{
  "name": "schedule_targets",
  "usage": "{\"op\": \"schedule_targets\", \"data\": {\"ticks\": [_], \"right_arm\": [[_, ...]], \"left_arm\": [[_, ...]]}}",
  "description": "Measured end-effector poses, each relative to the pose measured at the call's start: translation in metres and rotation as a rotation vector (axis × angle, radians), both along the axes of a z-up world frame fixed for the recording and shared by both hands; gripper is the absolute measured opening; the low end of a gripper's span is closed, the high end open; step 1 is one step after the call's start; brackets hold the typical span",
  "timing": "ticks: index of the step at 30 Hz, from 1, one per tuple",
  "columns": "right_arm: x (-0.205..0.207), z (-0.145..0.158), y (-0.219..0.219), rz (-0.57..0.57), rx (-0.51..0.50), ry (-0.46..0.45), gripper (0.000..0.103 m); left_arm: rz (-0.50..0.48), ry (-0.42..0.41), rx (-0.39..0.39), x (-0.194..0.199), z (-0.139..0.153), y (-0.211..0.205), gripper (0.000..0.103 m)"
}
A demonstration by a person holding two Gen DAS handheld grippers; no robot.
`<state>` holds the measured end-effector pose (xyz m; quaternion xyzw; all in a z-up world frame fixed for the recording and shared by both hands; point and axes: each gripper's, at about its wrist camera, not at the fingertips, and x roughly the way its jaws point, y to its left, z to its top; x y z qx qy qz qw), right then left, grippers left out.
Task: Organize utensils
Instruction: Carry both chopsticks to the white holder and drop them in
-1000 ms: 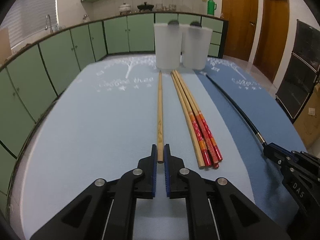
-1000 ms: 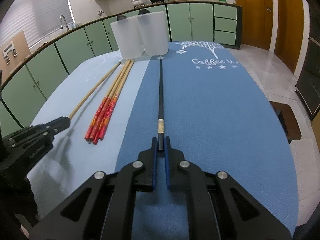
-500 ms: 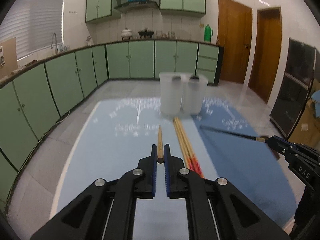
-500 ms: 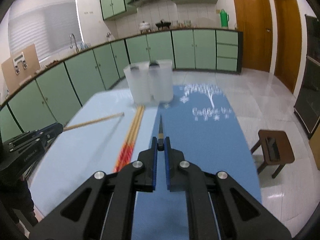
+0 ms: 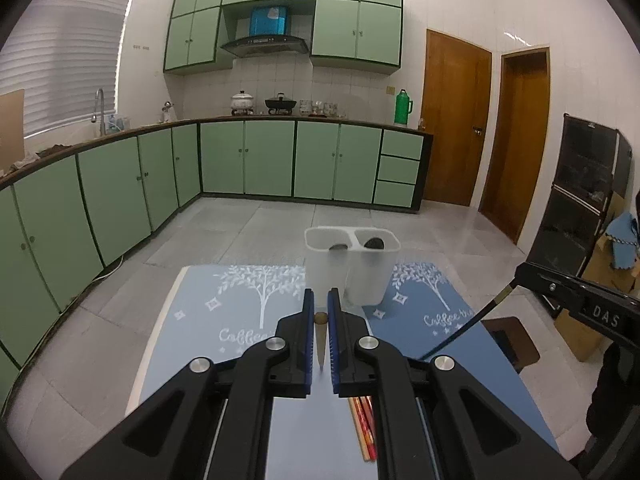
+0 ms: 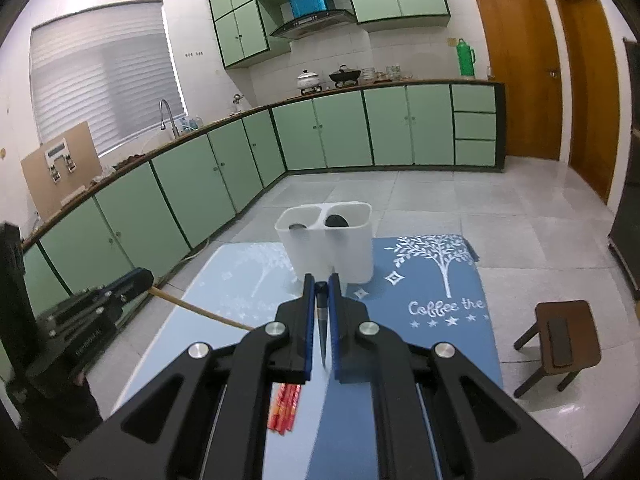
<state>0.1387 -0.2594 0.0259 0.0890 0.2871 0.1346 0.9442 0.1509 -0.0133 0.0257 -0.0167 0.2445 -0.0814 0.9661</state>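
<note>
My left gripper (image 5: 320, 305) is shut on the thick end of a plain wooden chopstick (image 5: 320, 332), which hangs in the air above the light blue mat (image 5: 200, 320). My right gripper (image 6: 321, 282) is shut on a black chopstick (image 6: 322, 320), also off the table. Each gripper shows in the other's view, the right gripper (image 5: 576, 300) with the black chopstick (image 5: 468, 330), the left gripper (image 6: 100, 304) with the wooden chopstick (image 6: 200, 312). A white two-compartment holder (image 5: 352, 268) (image 6: 332, 248) stands at the table's far end. Red-handled chopsticks (image 5: 364, 428) (image 6: 285, 406) lie on the table below.
A dark blue mat (image 6: 432, 300) covers the table's right half. A small wooden stool (image 6: 560, 336) stands on the floor to the right of the table. Green cabinets (image 5: 256, 160) line the far wall and the left wall, with tiled floor between them and the table.
Both grippers have risen, lifting the wooden and the black chopstick off the table. The holder now sits lower and farther off in both views, and its open top shows.
</note>
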Motion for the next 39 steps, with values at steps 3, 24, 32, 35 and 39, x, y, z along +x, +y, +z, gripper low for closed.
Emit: {"op": "schedule_targets", "data": {"ticks": [3,24,32,35,39], "right_arm": [[0.012,-0.001,0.0,-0.004,0.027,0.025,0.006],[0.05,0.111,-0.008,0.006,-0.062,-0.195,0.006],[0.1,0.148,-0.005,-0.013,-0.082,-0.264,0.006],[0.127,0.149,-0.004,-0.026,-0.088,-0.269,0.006],[0.162,0.142,-0.003,-0.04,-0.085,-0.269,0.006]], "left_arm": [[0.003,-0.002,-0.013,0.008,0.001,0.001,0.006],[-0.031,-0.181,-0.044,0.047,0.089,0.003,0.006],[-0.048,-0.318,-0.052,0.091,0.141,-0.012,0.006],[-0.059,-0.349,-0.036,0.112,0.143,-0.022,0.006],[-0.064,-0.361,-0.004,0.143,0.133,-0.036,0.006]]}}
